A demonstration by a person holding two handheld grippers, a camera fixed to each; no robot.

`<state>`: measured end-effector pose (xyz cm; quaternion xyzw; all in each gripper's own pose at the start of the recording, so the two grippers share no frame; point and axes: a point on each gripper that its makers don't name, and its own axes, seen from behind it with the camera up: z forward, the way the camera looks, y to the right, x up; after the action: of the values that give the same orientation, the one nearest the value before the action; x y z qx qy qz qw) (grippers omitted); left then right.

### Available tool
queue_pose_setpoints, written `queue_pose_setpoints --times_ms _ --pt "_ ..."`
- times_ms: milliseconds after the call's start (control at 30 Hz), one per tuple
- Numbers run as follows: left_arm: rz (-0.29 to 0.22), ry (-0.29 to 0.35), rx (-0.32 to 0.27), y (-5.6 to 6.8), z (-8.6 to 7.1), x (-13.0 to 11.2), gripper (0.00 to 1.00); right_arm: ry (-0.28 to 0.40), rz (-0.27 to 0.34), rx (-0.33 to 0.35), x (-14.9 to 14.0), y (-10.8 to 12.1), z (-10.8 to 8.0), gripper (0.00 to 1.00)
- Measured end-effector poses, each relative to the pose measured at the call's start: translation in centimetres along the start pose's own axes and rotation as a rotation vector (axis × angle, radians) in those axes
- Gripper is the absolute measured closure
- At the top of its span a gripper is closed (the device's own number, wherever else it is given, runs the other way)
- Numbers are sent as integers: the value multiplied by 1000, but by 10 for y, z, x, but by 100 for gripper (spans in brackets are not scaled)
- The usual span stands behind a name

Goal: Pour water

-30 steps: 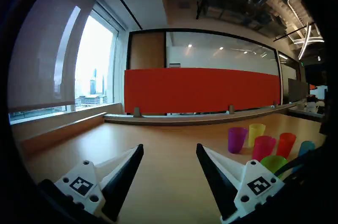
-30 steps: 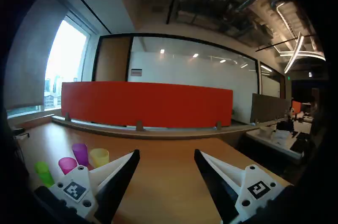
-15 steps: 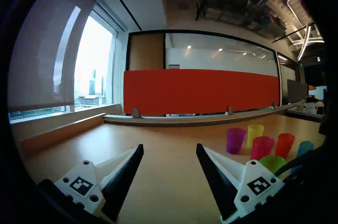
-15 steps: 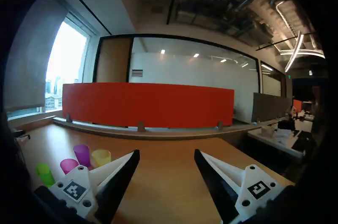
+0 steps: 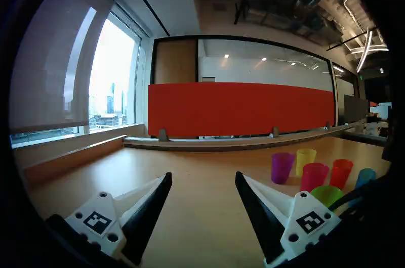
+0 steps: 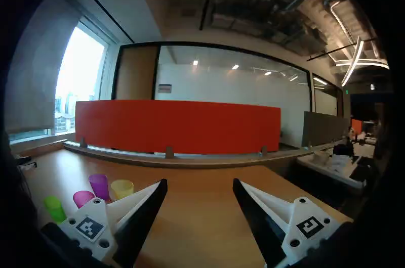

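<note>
Several coloured plastic cups stand on the wooden table [image 5: 202, 182]. In the left gripper view they cluster at the right: a purple cup [image 5: 282, 167], a yellow cup [image 5: 306, 161], a pink cup [image 5: 314, 177], a red cup [image 5: 340, 173], a blue cup [image 5: 365, 177] and a green cup [image 5: 327, 195] partly behind my finger. My left gripper [image 5: 202, 182] is open and holds nothing, left of the cups. In the right gripper view a green cup [image 6: 54, 208], a pink cup [image 6: 83, 198], a purple cup [image 6: 99, 186] and a yellow cup [image 6: 122, 188] stand at the lower left. My right gripper [image 6: 199, 187] is open and empty.
An orange divider panel [image 5: 238, 108] runs along the table's far edge [image 6: 202, 162]. A large window [image 5: 109, 86] is on the left with a wooden ledge below it. Another desk [image 6: 334, 164] with items stands to the right. A dark cable [image 5: 362, 197] crosses near the green cup.
The two views have shifted only slightly; the cups and both open grippers stay as they were.
</note>
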<state>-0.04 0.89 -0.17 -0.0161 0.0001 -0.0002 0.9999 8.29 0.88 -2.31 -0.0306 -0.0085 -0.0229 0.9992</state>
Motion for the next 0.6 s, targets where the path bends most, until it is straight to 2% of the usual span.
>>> queue_pose_setpoints --times_ms 267,600 --pt "0 0 0 0 0 1 8 25 -14 -7 4 0 -1 0" --pt "0 0 0 0 0 0 8 19 -13 15 -17 -8 0 0"
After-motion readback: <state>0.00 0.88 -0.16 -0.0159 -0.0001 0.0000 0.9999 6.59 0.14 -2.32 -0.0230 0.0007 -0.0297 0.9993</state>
